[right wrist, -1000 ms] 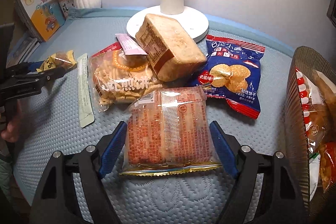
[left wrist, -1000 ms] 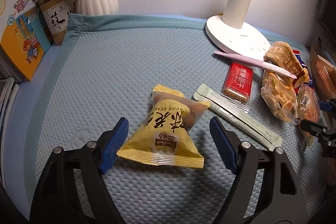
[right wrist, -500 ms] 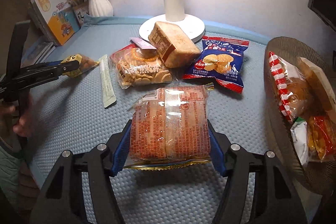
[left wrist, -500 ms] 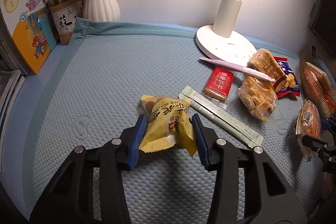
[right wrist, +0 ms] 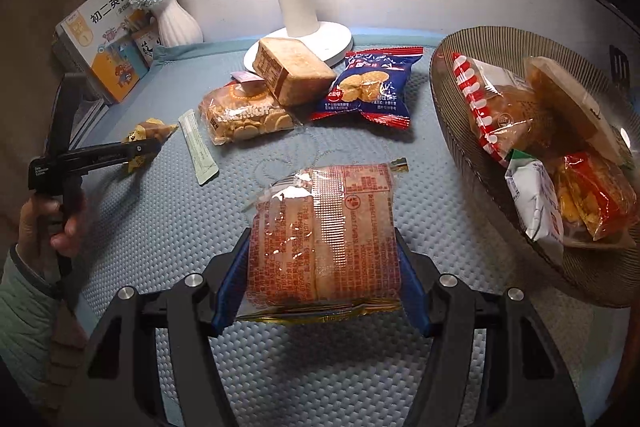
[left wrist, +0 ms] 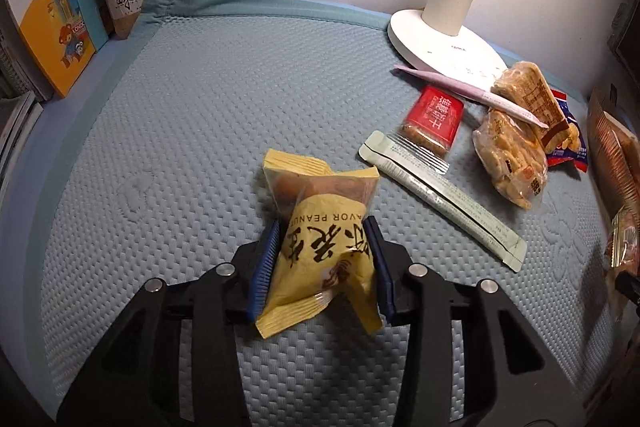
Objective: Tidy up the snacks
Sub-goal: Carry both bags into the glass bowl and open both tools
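Peanut pkt (left wrist: 326, 251) – pinched btwn left tongs (left wrist: 323, 261).

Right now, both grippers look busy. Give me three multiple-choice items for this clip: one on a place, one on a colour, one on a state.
1. Where does the brown ribbed bowl sit in the right wrist view?
A. At the right, already holding snacks
B. Behind the vase
C. Under the lamp

2. What colour is the peanut packet in the left gripper?
A. Blue
B. Yellow
C. Green

3. What is the state of the right gripper?
A. Open above the mat
B. Shut on nothing
C. Shut on the clear-wrapped cake pack

Answers:
1. A: the bowl fills the right edge with several packets inside.
2. B: the wrapper between the blue pads is yellow with dark lettering.
3. C: both blue pads press against the pack's sides.
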`<state>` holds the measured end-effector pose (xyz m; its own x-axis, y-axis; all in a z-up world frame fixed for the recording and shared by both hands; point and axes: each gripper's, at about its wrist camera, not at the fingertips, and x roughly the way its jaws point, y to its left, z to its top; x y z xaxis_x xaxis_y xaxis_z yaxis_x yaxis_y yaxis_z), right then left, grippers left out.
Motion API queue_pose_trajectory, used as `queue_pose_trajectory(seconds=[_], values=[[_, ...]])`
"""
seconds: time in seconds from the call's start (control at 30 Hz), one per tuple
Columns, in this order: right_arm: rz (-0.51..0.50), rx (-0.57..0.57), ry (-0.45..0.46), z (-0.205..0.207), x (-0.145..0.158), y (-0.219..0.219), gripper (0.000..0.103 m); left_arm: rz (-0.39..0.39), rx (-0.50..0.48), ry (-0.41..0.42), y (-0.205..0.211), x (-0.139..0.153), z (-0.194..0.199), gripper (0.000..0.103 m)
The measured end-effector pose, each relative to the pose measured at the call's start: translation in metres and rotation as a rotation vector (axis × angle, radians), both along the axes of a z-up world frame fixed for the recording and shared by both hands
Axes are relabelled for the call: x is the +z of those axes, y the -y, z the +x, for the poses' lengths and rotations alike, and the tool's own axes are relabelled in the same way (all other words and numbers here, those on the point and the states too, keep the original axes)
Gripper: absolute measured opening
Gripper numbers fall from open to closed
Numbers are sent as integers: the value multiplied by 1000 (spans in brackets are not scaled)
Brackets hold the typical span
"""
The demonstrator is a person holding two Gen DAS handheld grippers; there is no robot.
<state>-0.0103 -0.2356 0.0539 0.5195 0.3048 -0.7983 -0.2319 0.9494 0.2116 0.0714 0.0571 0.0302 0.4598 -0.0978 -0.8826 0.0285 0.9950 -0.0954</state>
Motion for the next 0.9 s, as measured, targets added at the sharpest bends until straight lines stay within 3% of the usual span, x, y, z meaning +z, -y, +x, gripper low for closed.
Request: queue_pose_trajectory(seconds=[0.17,0.37,0.47,0.63,0.9], values=[[25,-5,21,-7,13,6,64,5,-5,53,8,17,-17,40],[40,-63,107,-20,54,35,64,-25,-44,163,49,66,-33,40],[48,-136,164,-24,77,68,64,-56,-128,226,91,94,-36,40],[32,-297,216,-13,103,133,64,-160,-340,243,178,128,-30,41],[79,-497,189,15,100,212,64,-196,-540,280,303,139,-6,41]])
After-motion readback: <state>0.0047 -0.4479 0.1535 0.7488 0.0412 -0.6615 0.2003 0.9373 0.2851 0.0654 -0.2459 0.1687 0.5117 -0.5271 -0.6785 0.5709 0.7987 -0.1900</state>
